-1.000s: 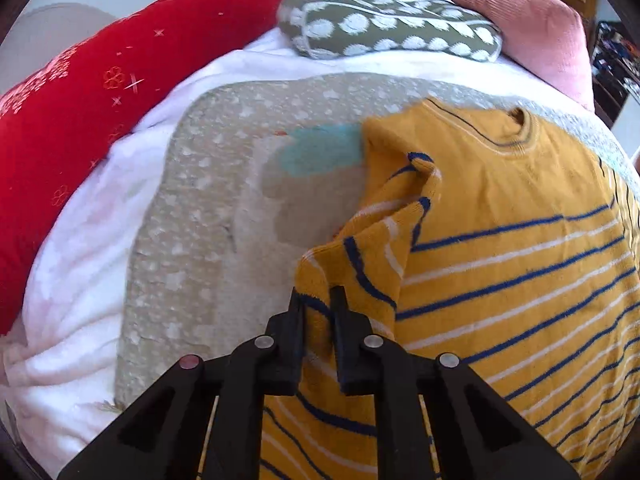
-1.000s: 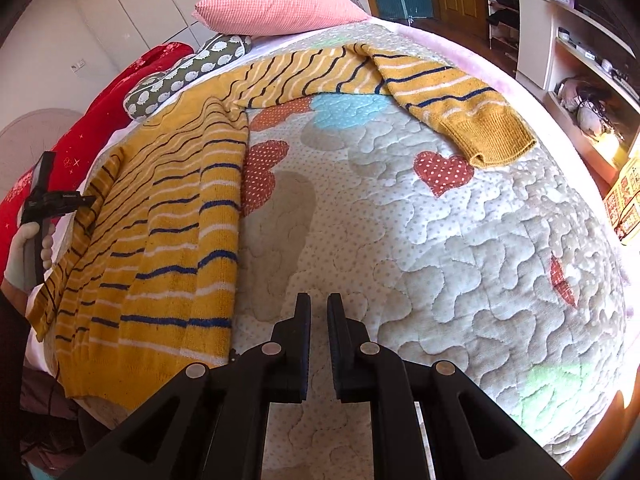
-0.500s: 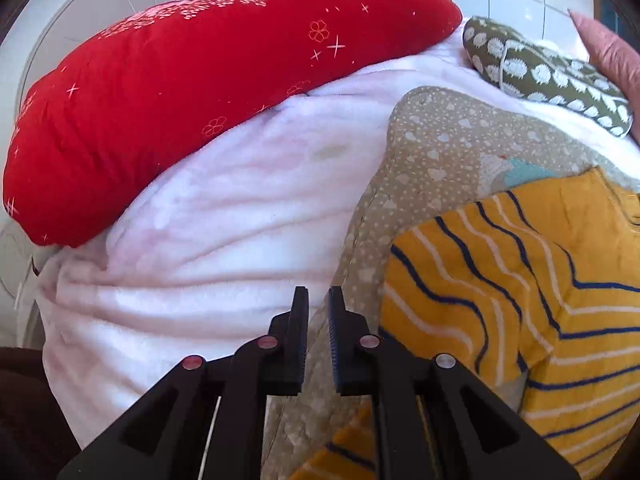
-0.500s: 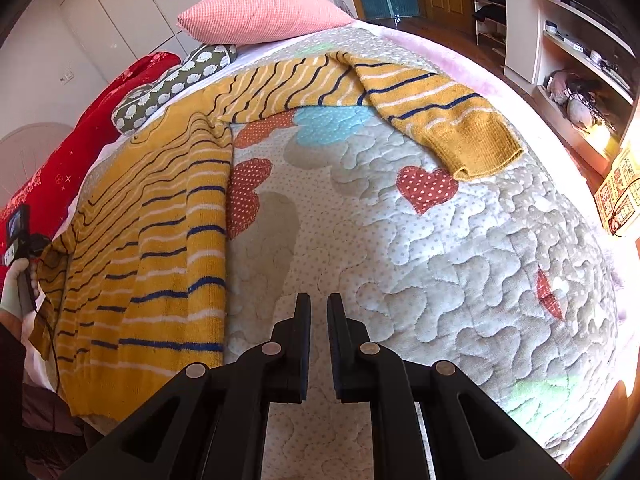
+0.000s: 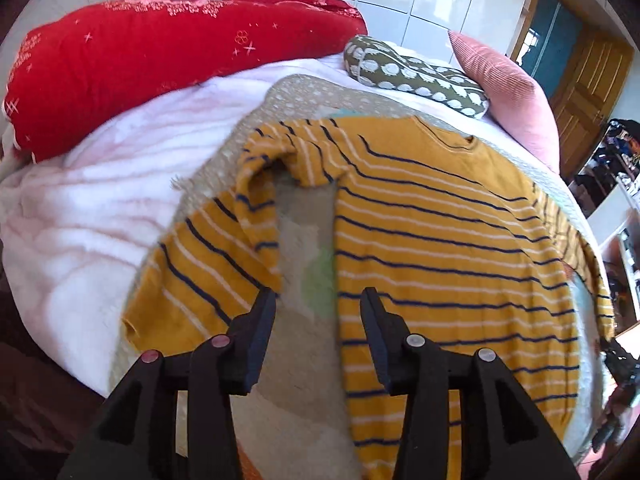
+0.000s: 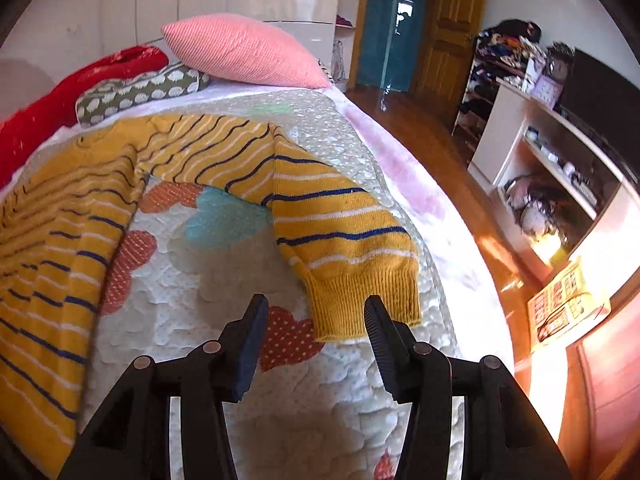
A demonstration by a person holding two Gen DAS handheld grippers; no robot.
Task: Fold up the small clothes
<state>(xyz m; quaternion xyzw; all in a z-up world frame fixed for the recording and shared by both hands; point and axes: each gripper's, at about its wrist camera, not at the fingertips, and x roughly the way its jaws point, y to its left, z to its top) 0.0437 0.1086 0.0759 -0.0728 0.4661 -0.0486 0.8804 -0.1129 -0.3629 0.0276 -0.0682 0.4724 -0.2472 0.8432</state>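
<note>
A mustard-yellow sweater with navy and white stripes lies spread on the quilted bed cover. In the left wrist view its near sleeve lies bent beside the body, cuff toward the bed edge. My left gripper is open and empty, just short of the gap between sleeve and body. In the right wrist view the other sleeve stretches out with its ribbed cuff nearest. My right gripper is open and empty, its jaws framing that cuff from just in front.
A red bolster, a green spotted cushion and a pink pillow lie at the bed's head. A white fleece blanket hangs at the left. The wooden floor and white shelves are beyond the bed's right edge.
My left gripper let go of the near sleeve, swung away and back, and opened. My right gripper opened and moved up to the far sleeve's cuff.
</note>
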